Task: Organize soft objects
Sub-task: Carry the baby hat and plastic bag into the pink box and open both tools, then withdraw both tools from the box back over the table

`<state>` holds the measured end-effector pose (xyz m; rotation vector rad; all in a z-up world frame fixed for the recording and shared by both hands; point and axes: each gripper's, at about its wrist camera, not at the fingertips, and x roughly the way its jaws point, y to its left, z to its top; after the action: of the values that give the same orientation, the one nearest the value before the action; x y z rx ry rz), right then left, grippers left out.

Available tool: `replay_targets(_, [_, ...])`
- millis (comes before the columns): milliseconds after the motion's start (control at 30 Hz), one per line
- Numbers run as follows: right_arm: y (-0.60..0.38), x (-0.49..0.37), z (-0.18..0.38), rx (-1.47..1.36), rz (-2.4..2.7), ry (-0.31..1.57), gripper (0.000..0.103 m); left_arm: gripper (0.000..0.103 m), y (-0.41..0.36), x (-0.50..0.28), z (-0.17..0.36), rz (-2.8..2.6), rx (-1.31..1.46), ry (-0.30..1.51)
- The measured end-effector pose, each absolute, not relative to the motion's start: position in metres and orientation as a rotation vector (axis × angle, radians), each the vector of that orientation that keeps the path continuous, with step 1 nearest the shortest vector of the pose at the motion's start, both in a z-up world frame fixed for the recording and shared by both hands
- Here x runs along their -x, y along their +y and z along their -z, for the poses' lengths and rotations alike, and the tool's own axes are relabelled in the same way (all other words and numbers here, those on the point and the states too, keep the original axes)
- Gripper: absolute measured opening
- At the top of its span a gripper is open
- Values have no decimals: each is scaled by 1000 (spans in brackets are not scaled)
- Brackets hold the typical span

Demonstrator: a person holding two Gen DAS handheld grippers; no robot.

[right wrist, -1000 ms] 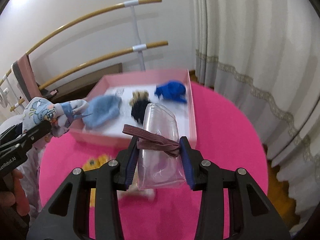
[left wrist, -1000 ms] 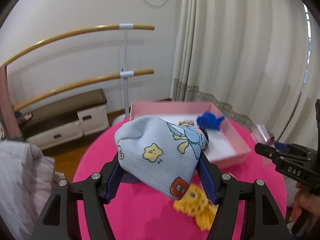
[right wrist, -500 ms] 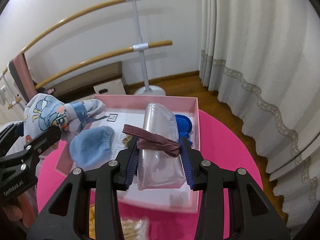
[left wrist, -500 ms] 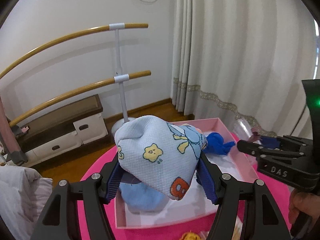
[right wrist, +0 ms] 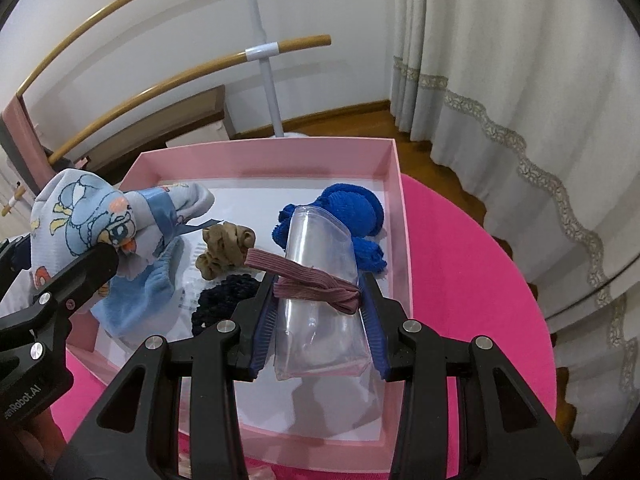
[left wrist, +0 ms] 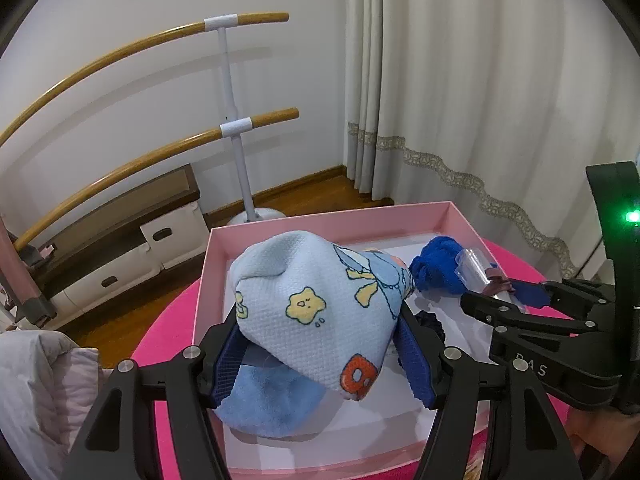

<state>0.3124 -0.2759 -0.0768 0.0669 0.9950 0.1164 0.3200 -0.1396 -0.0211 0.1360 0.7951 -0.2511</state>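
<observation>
My left gripper [left wrist: 320,344] is shut on a light blue cartoon-print cloth [left wrist: 316,312] and holds it over the left part of the pink box [left wrist: 320,222]; the cloth also shows in the right wrist view [right wrist: 100,220]. My right gripper [right wrist: 318,312] is shut on a clear plastic pouch [right wrist: 320,292] with a mauve elastic band [right wrist: 304,274] across it, held over the box [right wrist: 256,152]. In the box lie a light blue sock [right wrist: 140,296], a royal blue sock [right wrist: 348,216], a tan scrunchie [right wrist: 224,248] and a dark navy scrunchie [right wrist: 224,300].
The box stands on a round pink table [right wrist: 460,280]. Behind it are a ballet barre stand [left wrist: 236,132], a low cabinet [left wrist: 120,240] and curtains [left wrist: 480,100]. A grey quilted fabric [left wrist: 32,392] lies at the left. Small items [right wrist: 224,468] lie on the table in front of the box.
Both grippers have moved forward and down over the pink box with their loads. The box now fills the lower part of both views.
</observation>
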Motion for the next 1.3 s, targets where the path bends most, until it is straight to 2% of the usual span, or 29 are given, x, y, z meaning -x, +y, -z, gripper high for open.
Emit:
replay_targets(167, [-274, -316, 75, -65, -111, 998, 40, 65, -141, -330, 21, 240, -136, 801])
replay_targets(200, [-272, -314, 74, -67, -109, 989, 48, 68, -142, -329, 20, 233, -142, 803])
replay_targets(233, [-271, -313, 73, -68, -108, 983, 64, 70, -143, -331, 19, 228, -148, 806])
replay_targets(267, [-270, -310, 71, -69, -114, 971, 74, 72, -143, -325, 19, 224, -152, 805])
replay_targets(300, [-270, -309, 70, -66, -117, 964, 94, 74, -143, -324, 18, 215, -160, 802])
replay_targets(367, [-269, -306, 68, -54, -107, 959, 100, 79, -142, -317, 15, 207, -155, 785])
replay_targets(400, [-270, -305, 67, -65, -107, 957, 103, 87, -142, -315, 13, 202, -150, 776])
replay_targets(500, [-274, -297, 62, -88, -90, 947, 103, 103, -133, -301, 2, 190, -120, 732])
replay_targets(767, [-283, -258, 31, -139, -58, 867, 103, 103, -110, -254, -29, 157, -69, 634])
replay_targets(1300, [-281, -130, -27, -162, -55, 669, 103, 103, -69, -122, -31, 112, -72, 544])
